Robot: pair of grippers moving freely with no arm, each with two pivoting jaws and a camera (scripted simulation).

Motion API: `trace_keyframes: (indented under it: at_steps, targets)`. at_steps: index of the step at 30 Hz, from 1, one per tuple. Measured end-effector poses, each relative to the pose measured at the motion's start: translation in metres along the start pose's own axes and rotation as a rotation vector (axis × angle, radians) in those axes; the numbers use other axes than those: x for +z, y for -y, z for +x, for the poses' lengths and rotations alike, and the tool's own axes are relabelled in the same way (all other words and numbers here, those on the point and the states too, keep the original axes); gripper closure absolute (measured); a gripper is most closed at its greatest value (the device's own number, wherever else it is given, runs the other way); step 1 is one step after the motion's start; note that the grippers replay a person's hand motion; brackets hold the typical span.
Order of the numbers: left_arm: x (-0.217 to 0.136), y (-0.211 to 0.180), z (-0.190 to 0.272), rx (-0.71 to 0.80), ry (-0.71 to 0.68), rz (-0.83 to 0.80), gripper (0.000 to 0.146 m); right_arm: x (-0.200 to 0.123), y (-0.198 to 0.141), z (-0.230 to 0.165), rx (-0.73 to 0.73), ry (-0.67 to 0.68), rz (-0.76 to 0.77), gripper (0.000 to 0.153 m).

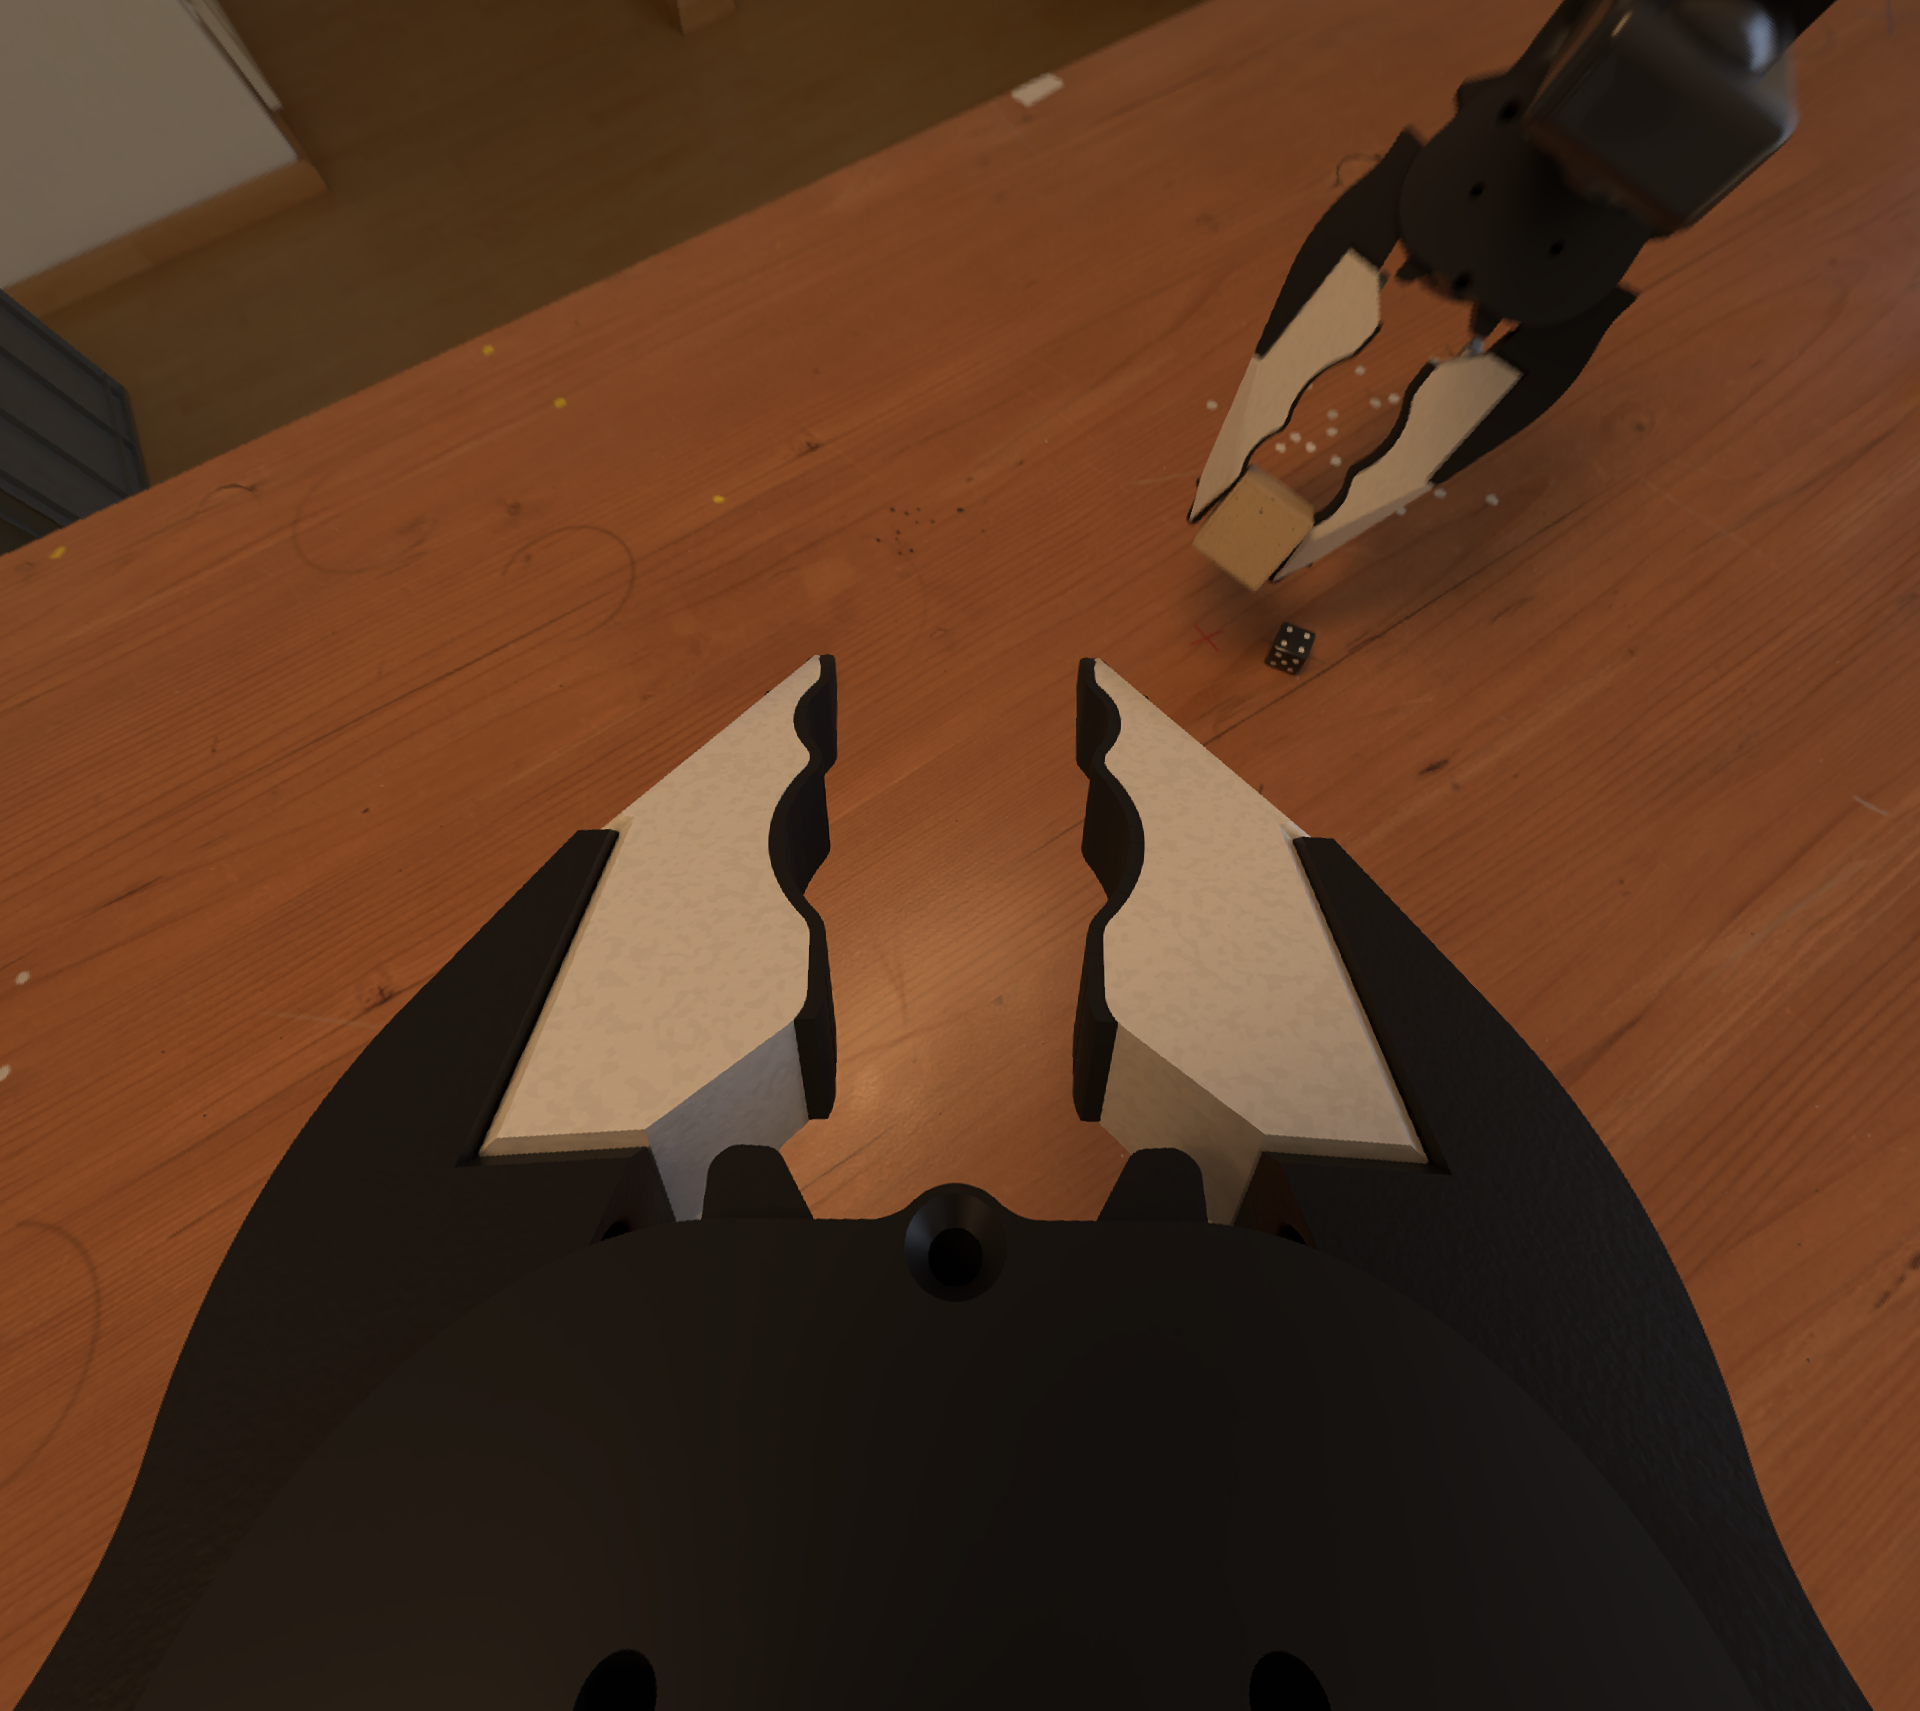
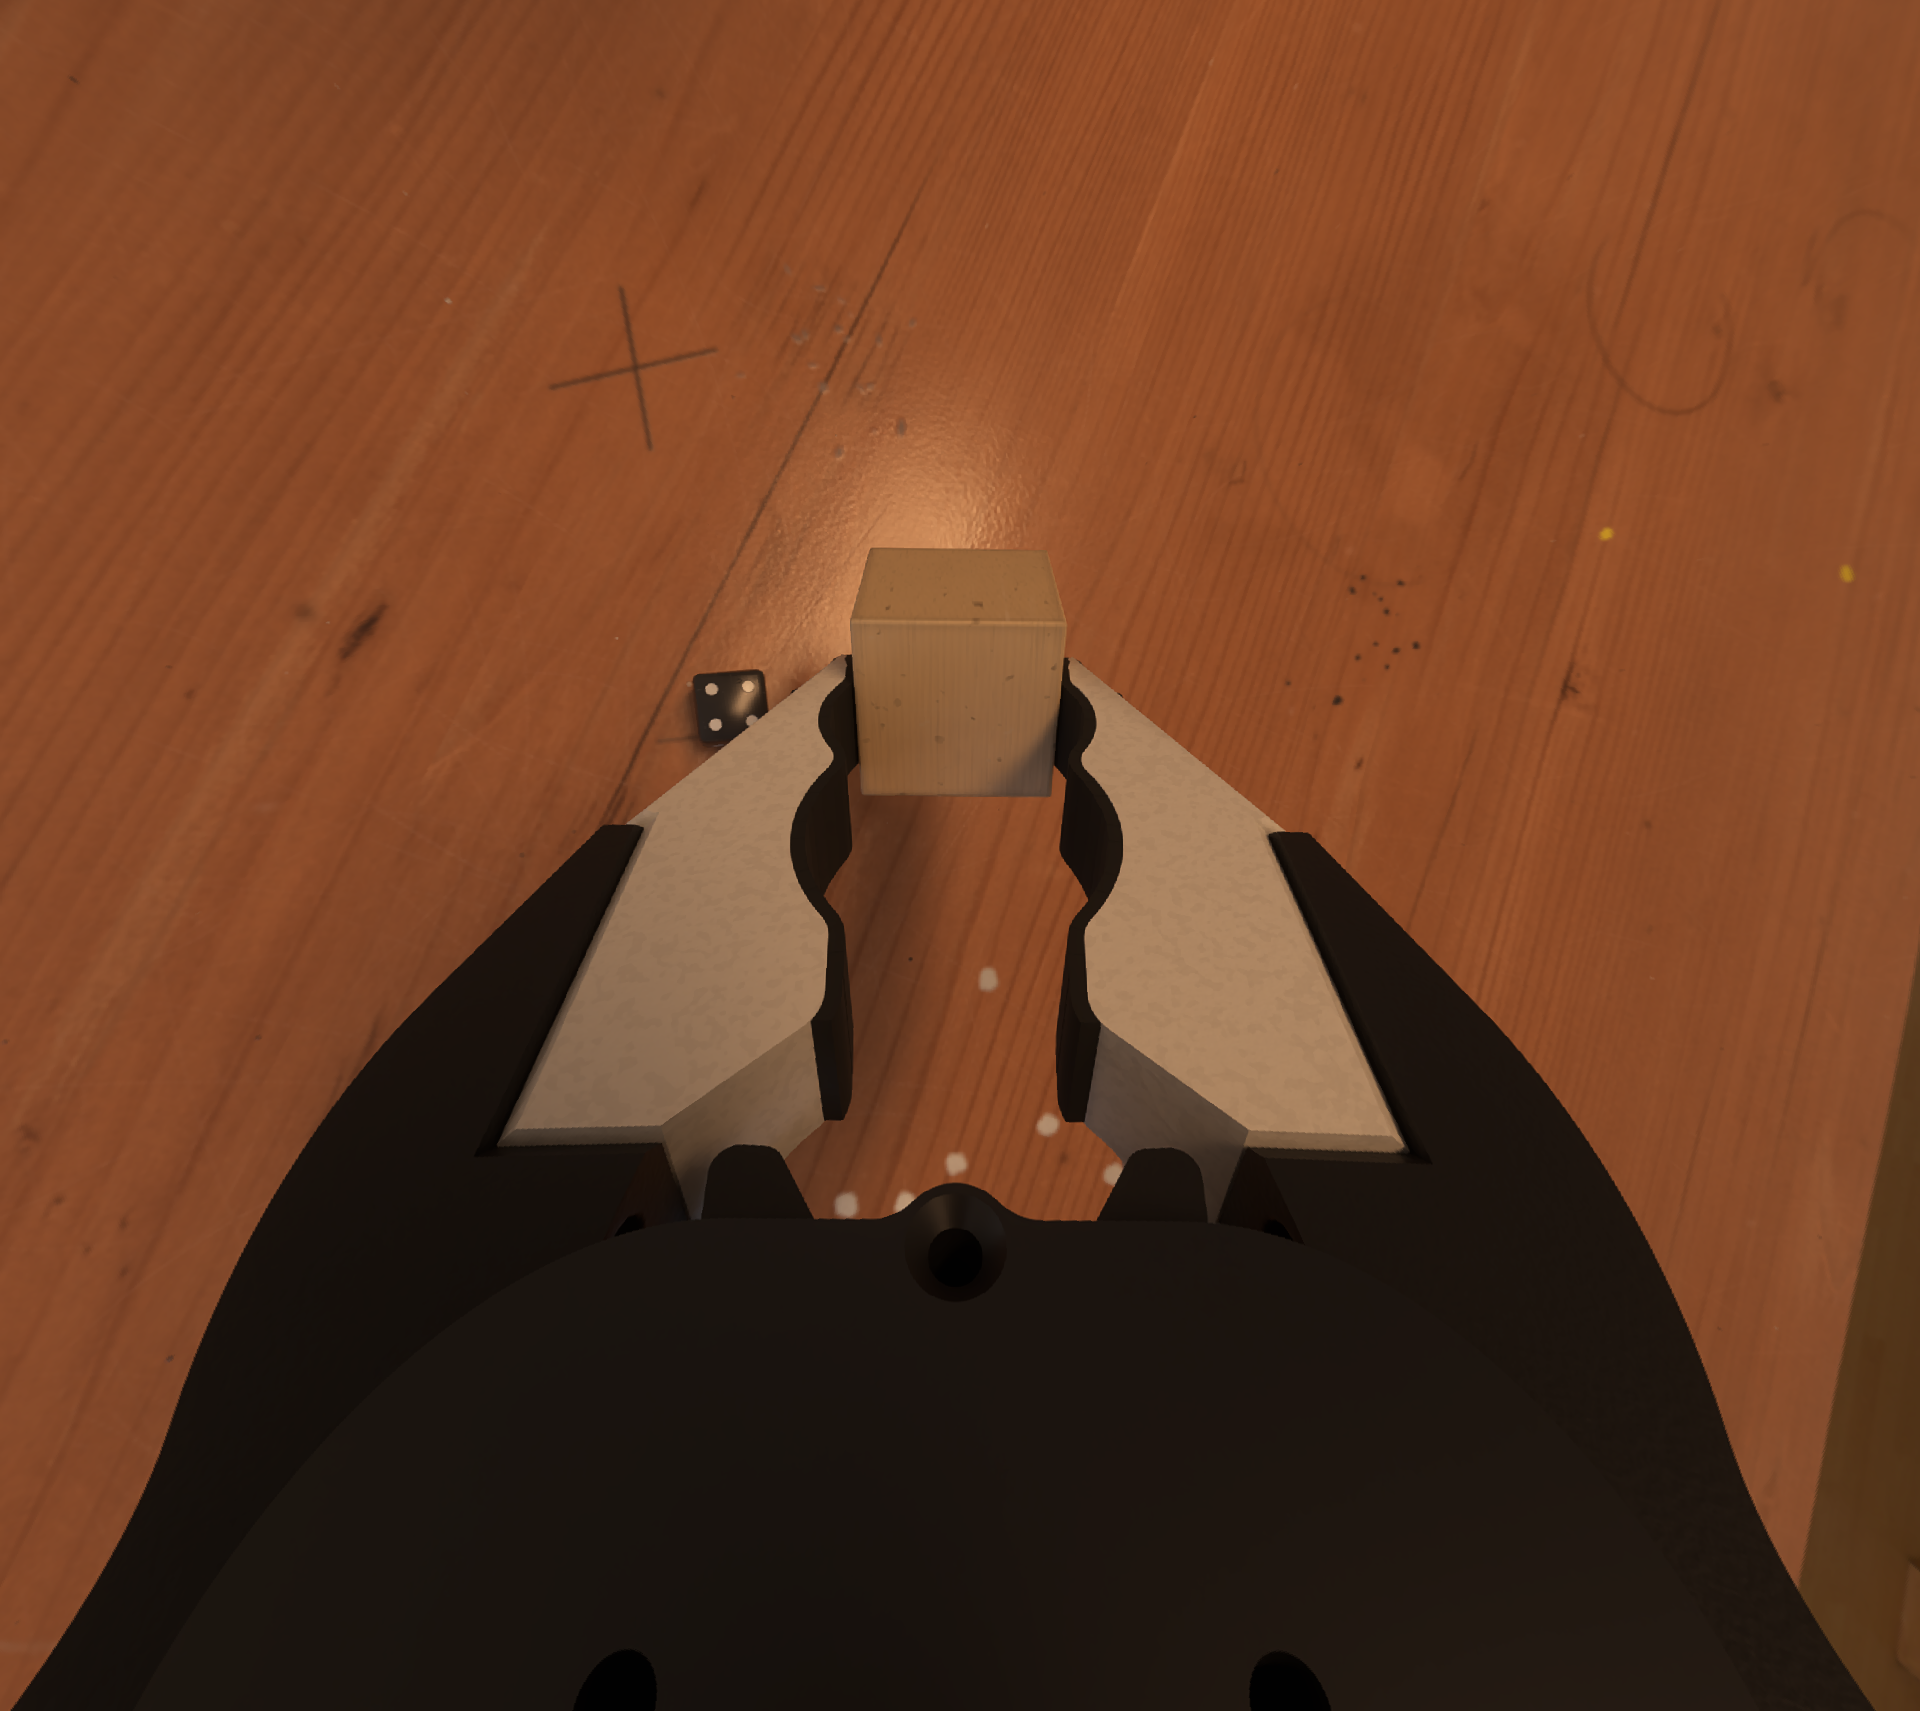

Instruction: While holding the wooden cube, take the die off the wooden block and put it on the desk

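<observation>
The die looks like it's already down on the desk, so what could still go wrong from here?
1. The right gripper pinches the wooden cube only at its fingertips, so a jolt might let it slip.
2. The cube hangs close to the die on the desk; dropping or lowering it could knock the die away.
3. The left gripper is open and empty nearby; a stray sweep could hit the die.

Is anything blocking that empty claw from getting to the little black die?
Nothing visible does. The die lies on the bare desk, ahead and right of the open left gripper. The right gripper, holding the wooden cube, is just beyond the die.
</observation>
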State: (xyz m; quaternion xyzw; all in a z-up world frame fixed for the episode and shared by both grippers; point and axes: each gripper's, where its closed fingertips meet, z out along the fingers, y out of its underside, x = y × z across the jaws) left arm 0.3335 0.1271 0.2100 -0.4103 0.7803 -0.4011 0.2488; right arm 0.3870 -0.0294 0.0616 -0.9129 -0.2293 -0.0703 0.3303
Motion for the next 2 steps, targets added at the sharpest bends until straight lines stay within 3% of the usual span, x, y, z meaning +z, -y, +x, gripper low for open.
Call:
trace_keyframes:
  at_steps: [2]
  targets:
    - [-0.0075, 0.0027, -0.0025, -0.006, 0.005, 0.034, 0.1, 0.0085, -0.0019, 0.0, 0.015, 0.023, -0.013, 0.116]
